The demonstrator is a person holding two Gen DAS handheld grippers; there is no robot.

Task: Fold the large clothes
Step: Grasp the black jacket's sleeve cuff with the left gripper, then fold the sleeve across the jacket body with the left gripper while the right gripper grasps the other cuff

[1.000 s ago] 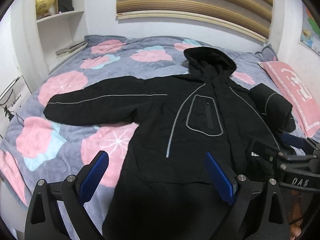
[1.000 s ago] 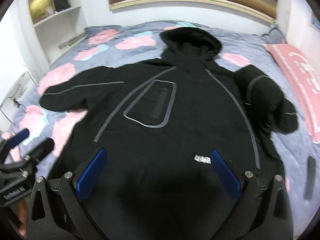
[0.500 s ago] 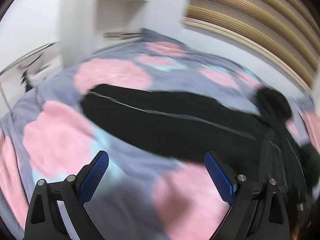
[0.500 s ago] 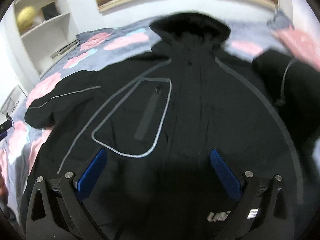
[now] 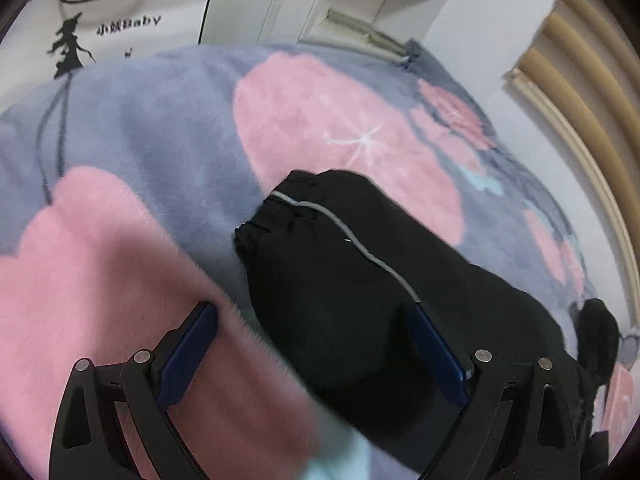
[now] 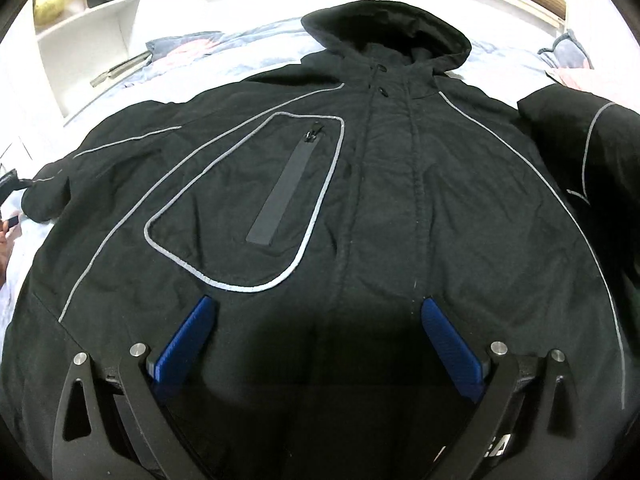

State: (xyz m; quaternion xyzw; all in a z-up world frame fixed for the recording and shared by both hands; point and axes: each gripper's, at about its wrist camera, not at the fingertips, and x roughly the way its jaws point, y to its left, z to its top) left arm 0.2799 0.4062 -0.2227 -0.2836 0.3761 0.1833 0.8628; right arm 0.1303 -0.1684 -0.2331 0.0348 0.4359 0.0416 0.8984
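Jacket: the black hooded jacket (image 6: 360, 184) lies face up, spread flat on the bed (image 5: 160, 128), hood toward the headboard.
Left sleeve: its cuff (image 5: 280, 216) lies out on the flowered blanket, the sleeve running back to the body.
Left gripper (image 5: 312, 344): my fingers are spread wide, straddling the sleeve just behind the cuff, nothing held yet.
Right gripper (image 6: 316, 336): wide open too, empty, hovering low over the jacket's lower front below the chest pocket (image 6: 256, 200).
Step in hand: I judge it is pinching this sleeve to fold it across the chest.
Doing it well: close on both cloth layers near the cuff, avoid catching blanket pile, lift and carry inward.
Pose: left gripper angled down along the sleeve; right pointing toward the hood.
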